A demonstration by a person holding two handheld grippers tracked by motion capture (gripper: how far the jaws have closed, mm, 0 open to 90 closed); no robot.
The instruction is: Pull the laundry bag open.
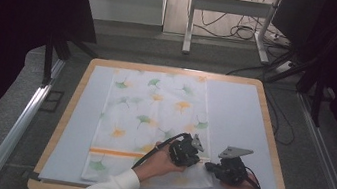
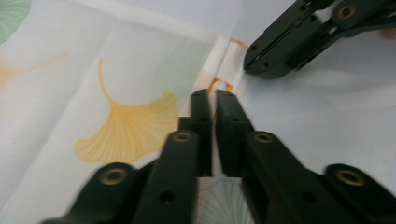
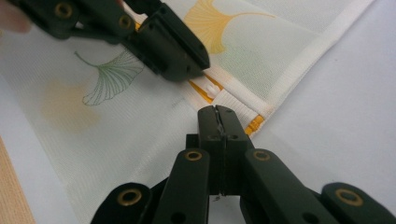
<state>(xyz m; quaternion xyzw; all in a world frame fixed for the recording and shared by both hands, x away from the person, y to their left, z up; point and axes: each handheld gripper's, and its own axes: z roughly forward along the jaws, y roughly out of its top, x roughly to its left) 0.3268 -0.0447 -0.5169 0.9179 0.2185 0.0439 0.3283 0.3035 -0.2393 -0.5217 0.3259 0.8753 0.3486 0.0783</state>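
The cloth's [image 3: 140, 116] hem is pinched by the right gripper [image 3: 217, 112]; the left gripper [image 2: 214, 95], barely parted, is poised over it.

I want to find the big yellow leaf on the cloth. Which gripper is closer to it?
The left gripper. The yellow ginkgo leaf lies right beside its jaws on the cloth. The right gripper sits farther off, at the cloth's hemmed edge.

White cloth [image 1: 153, 117] – green/yellow ginkgo leaves, orange stripe [image 1: 115, 152].
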